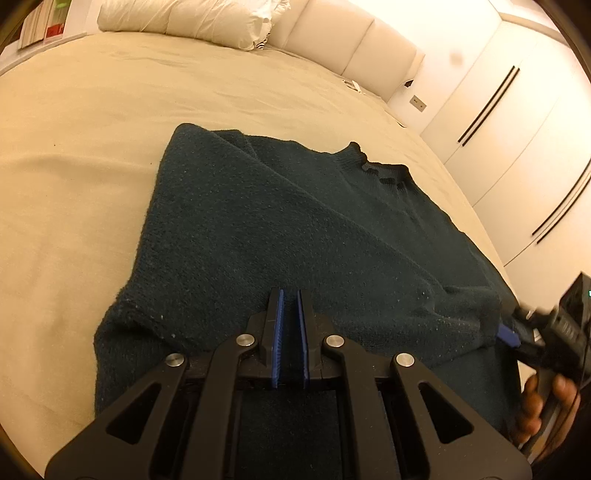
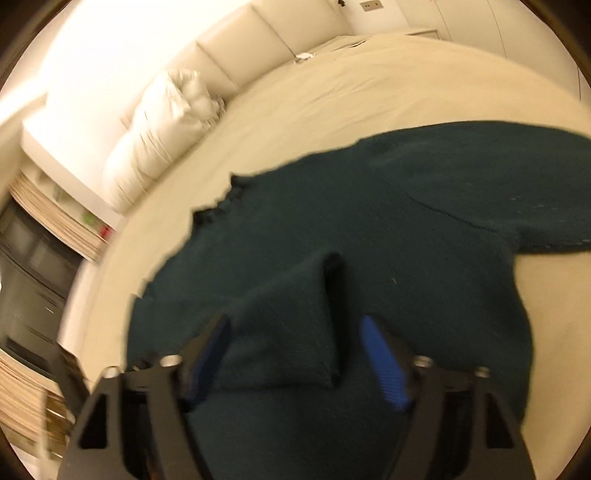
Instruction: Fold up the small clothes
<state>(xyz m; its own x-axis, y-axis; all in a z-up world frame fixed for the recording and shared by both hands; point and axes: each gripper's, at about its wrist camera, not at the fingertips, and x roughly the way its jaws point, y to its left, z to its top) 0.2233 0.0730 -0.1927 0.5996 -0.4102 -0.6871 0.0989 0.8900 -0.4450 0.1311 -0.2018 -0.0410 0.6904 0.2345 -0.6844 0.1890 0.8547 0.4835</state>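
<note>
On the beige bed [image 1: 92, 155] lay the dark green sweater [image 1: 295, 229], spread mostly flat, and I took the padded headboard [image 1: 354, 40] as my landmark. The garment's long axis ran from its hem, nearest my grippers, up to its ribbed collar [image 1: 384, 170], which pointed toward the headboard. One sleeve [image 1: 332, 206] was folded diagonally across the body; from the right wrist camera the other sleeve [image 2: 517, 192] stretched out sideways, roughly along the headboard's line. My left gripper [image 1: 290, 299] hovered over the hem end, its blue pads nearly together with a slim gap, and I could not tell whether any cloth sat between them. My right gripper [image 2: 295, 328] had its fingers wide apart, a raised fold of sweater between them, the view blurred. Against the headboard rested a white pillow [image 1: 184, 18].
</note>
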